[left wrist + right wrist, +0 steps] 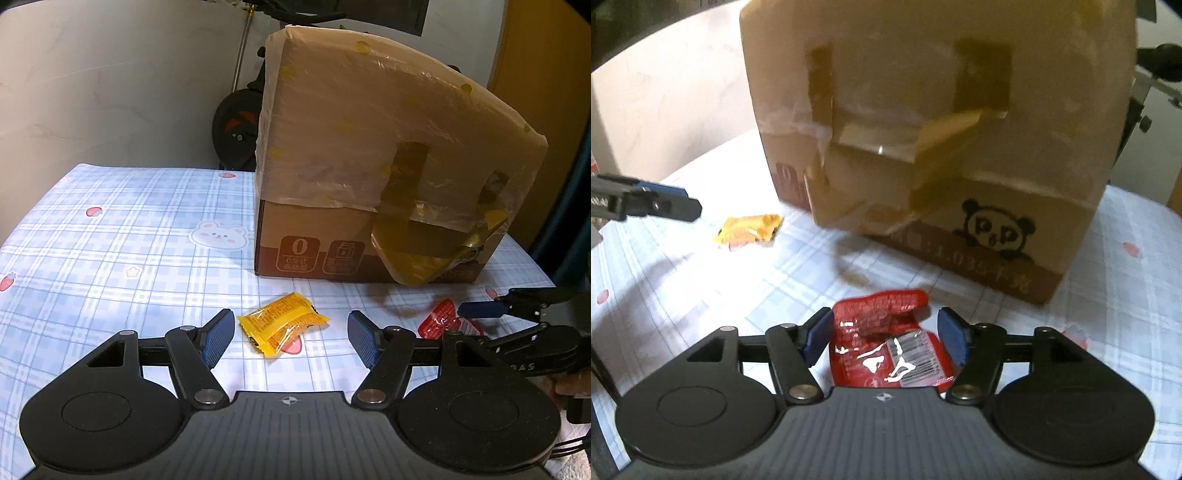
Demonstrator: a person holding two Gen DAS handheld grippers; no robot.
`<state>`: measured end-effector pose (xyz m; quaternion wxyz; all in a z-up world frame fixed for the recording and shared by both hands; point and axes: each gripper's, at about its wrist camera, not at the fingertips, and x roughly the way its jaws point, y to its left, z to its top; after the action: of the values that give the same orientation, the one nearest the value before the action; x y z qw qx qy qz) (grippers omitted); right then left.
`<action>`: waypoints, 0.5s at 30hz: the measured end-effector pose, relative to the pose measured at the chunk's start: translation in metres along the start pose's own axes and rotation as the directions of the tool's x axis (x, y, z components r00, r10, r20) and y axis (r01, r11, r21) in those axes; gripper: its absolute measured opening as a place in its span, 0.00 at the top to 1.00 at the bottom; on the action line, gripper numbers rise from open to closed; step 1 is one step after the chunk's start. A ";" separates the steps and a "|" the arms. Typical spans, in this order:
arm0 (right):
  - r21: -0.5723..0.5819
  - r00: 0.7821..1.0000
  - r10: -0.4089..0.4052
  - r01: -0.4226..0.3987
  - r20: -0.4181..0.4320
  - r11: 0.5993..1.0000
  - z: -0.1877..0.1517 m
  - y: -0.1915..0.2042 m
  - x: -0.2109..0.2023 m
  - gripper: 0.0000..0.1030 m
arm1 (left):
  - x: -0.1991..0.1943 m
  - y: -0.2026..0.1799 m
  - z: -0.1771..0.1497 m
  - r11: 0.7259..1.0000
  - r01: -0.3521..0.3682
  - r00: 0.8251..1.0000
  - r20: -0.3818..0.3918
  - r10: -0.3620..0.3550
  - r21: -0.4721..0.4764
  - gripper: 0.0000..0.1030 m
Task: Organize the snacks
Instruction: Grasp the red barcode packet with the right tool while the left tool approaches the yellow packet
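Jaws, left gripper (291, 338): parted, blue pads clear of everything; nothing gripped.
Jaws, right gripper (885, 339): parted; the left pad sits at the red packet's edge, contact uncertain; the right pad stands off it.
Yellow snack: small yellow crinkled plastic packet (282, 324) lies flat on the bench, ahead of and between the left jaws, touching neither pad.
Red snack: glossy red plastic packet with a white barcode panel (888, 350) lies on the bench between the right jaws, partly hidden under the gripper body.
Box: tall brown cardboard carton (373, 147), top draped in clear film and patched with brown tape, stands behind both packets; a panda mark shows on one side.
Bench: covered by a blue-checked cloth with rabbit and strawberry prints (110, 236).
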<state>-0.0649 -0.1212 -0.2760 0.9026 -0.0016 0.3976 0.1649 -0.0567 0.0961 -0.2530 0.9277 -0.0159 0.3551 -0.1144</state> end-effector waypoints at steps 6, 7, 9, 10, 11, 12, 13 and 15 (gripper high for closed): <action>-0.058 1.000 -0.010 0.010 -0.003 0.998 0.001 0.010 0.010 0.27 | 0.000 0.003 -0.001 1.000 -0.005 1.000 -0.008 0.005 -0.005 0.32; -0.056 1.000 -0.014 0.014 0.001 0.998 0.001 0.009 0.010 0.30 | 0.001 0.003 -0.001 1.000 -0.007 1.000 -0.009 0.007 -0.008 0.32; -0.054 1.000 -0.020 0.021 0.011 0.998 0.001 0.008 0.013 0.36 | 0.001 0.003 -0.001 1.000 -0.007 1.000 -0.011 0.007 -0.010 0.32; -0.049 1.000 -0.019 0.020 0.016 0.999 0.000 0.007 0.012 0.38 | 0.002 0.003 -0.002 1.000 -0.006 1.000 -0.011 0.006 -0.009 0.32; -0.042 1.000 -0.019 0.019 0.020 0.999 0.000 0.006 0.013 0.39 | 0.002 0.003 -0.002 1.000 -0.005 1.000 -0.012 0.005 -0.007 0.32; -0.037 1.000 -0.019 0.020 0.024 0.999 0.000 0.004 0.013 0.43 | 0.002 0.003 -0.002 1.000 -0.004 1.000 -0.013 0.004 -0.005 0.32; -0.028 0.999 -0.016 0.016 0.030 0.999 -0.001 0.002 0.012 0.45 | 0.003 0.002 -0.002 1.000 -0.004 1.000 -0.015 0.004 -0.004 0.32; -0.003 0.999 -0.010 0.010 0.045 1.000 -0.004 -0.003 0.009 0.47 | 0.004 0.003 -0.002 1.000 -0.007 1.000 -0.019 0.007 -0.002 0.32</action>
<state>-0.0614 -0.1222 -0.2851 0.9122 -0.0013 0.3768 0.1612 -0.0544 0.0980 -0.2574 0.9247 -0.0145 0.3639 -0.1108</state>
